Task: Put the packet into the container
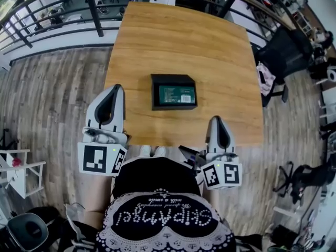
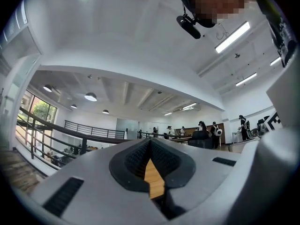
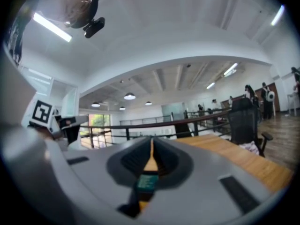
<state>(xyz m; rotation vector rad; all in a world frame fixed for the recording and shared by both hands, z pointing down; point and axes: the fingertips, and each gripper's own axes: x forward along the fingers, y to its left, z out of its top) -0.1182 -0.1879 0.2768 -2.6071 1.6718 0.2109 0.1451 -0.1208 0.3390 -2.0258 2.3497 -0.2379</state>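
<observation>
Left gripper (image 1: 117,87) sits at the left edge of the wooden table (image 1: 178,41), and from my screen its jaws are pressed together with nothing in them. The left gripper view confirms it: the dark pads meet at the tip (image 2: 150,139), and through the slot behind them I see only a sliver of tabletop (image 2: 154,182).

On the other side, the right gripper (image 1: 216,118) is over the table's near edge. Its jaws are also closed and empty; in the right gripper view the tips (image 3: 151,139) come together to a thin line.

I see the green packet (image 1: 177,95) lying flat inside the black container (image 1: 170,77), which rests on the middle of the table. In the head view the container is to the right of the left gripper's tip and roughly level with it, with a strip of bare wood between them. It is ahead of and to the left of the right gripper's tip, again clear of it. Neither tool touches the container or the packet.

Through the right gripper's slot I catch a blurred green patch, the packet (image 3: 147,183), low in the frame. A black chair (image 1: 286,51) stands at the table's far right side.
</observation>
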